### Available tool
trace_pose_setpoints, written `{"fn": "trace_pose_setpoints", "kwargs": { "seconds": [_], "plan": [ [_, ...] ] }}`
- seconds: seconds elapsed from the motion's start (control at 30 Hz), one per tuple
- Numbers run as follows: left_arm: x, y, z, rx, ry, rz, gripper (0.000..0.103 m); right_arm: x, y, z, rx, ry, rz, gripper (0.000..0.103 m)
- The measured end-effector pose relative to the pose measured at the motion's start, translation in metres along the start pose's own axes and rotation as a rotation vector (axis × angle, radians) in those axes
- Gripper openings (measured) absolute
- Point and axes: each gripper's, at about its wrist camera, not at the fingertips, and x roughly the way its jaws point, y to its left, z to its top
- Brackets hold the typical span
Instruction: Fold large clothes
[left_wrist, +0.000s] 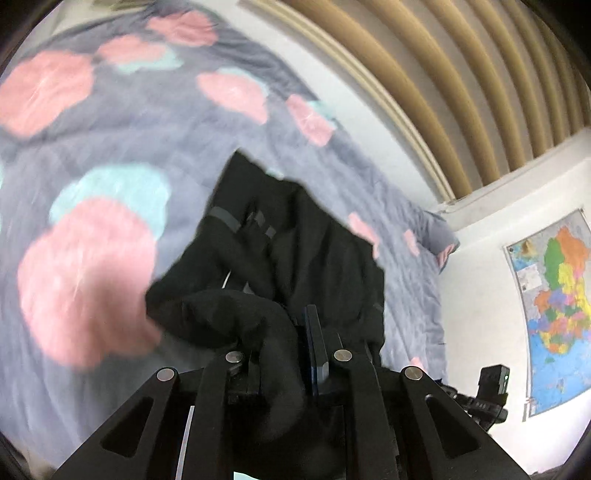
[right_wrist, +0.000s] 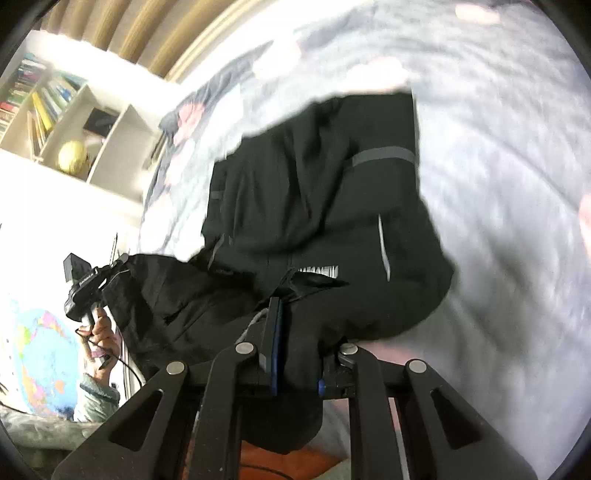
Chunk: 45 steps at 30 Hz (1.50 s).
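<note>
A large black jacket (left_wrist: 295, 240) with grey reflective strips hangs bunched above a grey bedspread (left_wrist: 110, 147) with pink and teal blotches. My left gripper (left_wrist: 284, 332) is shut on a thick fold of the jacket; black cloth fills the space between its fingers. My right gripper (right_wrist: 295, 325) is shut on another edge of the same jacket (right_wrist: 314, 192), which hangs forward from its fingers over the bedspread (right_wrist: 498, 184). The other hand-held gripper (right_wrist: 85, 284) shows at the left of the right wrist view, also holding the jacket. Both views are motion-blurred.
Beige curtains (left_wrist: 461, 74) hang behind the bed. A coloured wall map (left_wrist: 554, 295) is on the white wall at right. A white bookshelf (right_wrist: 55, 110) with books and a yellow globe stands beside the bed.
</note>
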Motion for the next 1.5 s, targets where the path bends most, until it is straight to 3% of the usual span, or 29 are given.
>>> {"fn": "trace_pose_setpoints", "kwargs": {
  "seconds": [0.27,0.4,0.47,0.63,0.77,0.9,1.0,1.1,1.2,1.23,1.33,1.4,1.5],
  "plan": [
    [0.055,-0.016,0.093,-0.008,-0.040,-0.009,0.016,-0.002,-0.014,0.104,0.083,-0.121,-0.048,0.018],
    [0.111,0.000,0.136,-0.094,-0.048,0.054,0.018,0.023,-0.046,0.151,0.222,-0.141,-0.052,0.022],
    [0.142,0.009,0.148,-0.112,-0.037,0.095,0.019,0.050,-0.067,0.177,0.293,-0.122,-0.056,0.030],
    [0.236,0.033,0.160,-0.160,0.080,0.293,0.023,0.121,-0.095,0.206,0.352,-0.028,-0.134,0.036],
    [0.284,0.048,0.155,-0.140,0.142,0.366,0.025,0.174,-0.111,0.216,0.358,0.048,-0.201,0.036],
    [0.298,0.052,0.153,-0.116,0.157,0.390,0.026,0.191,-0.120,0.223,0.379,0.062,-0.200,0.037],
    [0.289,0.052,0.157,-0.129,0.173,0.367,0.026,0.180,-0.119,0.225,0.383,0.052,-0.192,0.037],
    [0.264,0.044,0.163,-0.101,0.161,0.335,0.027,0.151,-0.119,0.222,0.422,-0.026,-0.175,0.037],
    [0.223,0.033,0.169,-0.055,0.102,0.241,0.030,0.118,-0.119,0.219,0.453,-0.095,-0.119,0.037],
    [0.202,0.032,0.170,-0.057,0.081,0.175,0.030,0.113,-0.119,0.219,0.452,-0.102,-0.108,0.038],
    [0.160,0.038,0.173,-0.117,0.071,-0.004,0.033,0.087,-0.112,0.217,0.441,-0.162,-0.140,0.062],
    [0.143,0.038,0.173,-0.126,0.067,-0.050,0.034,0.066,-0.104,0.218,0.397,-0.211,-0.163,0.065],
    [0.128,0.026,0.168,-0.084,0.100,-0.067,0.040,0.059,-0.088,0.222,0.306,-0.203,-0.214,0.066]
  ]
}}
